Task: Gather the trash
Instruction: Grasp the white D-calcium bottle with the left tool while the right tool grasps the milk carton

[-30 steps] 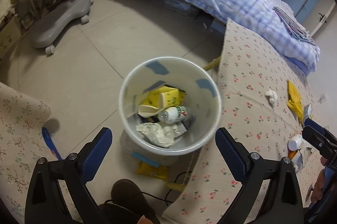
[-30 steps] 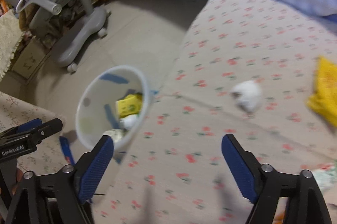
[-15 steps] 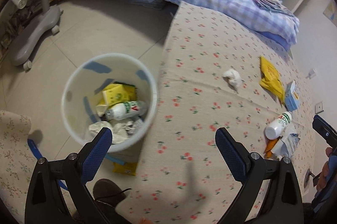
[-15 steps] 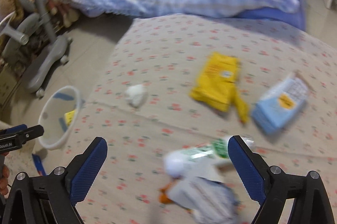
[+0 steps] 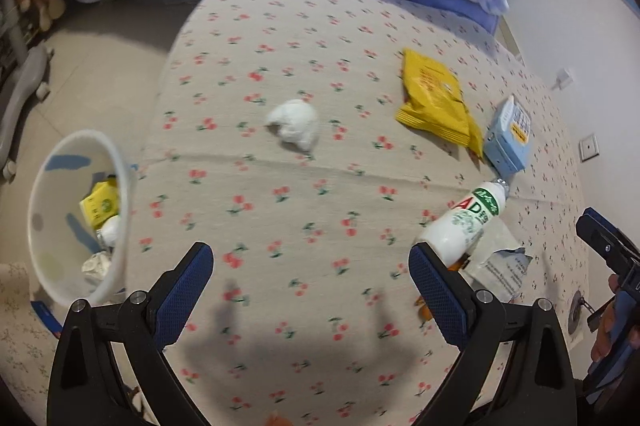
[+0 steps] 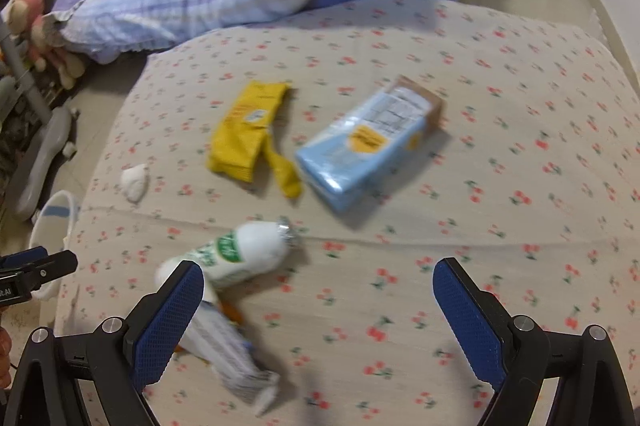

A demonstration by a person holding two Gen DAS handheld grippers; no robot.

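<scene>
Claws [image 5: 310,278] wide; trash bin [image 5: 48,266] part-filled with litter.

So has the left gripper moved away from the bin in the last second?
Yes. The left gripper hung over the white bin a second ago; now it is over the floral cloth, with the bin at the picture's left edge.

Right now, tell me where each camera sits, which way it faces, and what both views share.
Left wrist: on the left hand-held gripper, angled down at the cherry-print cloth; trash bin at left; its own open fingers show.
Right wrist: on the right hand-held gripper, angled down at the blue pack; open fingers show.
Shared: white bottle, yellow wrapper, crumpled tissue.
</scene>
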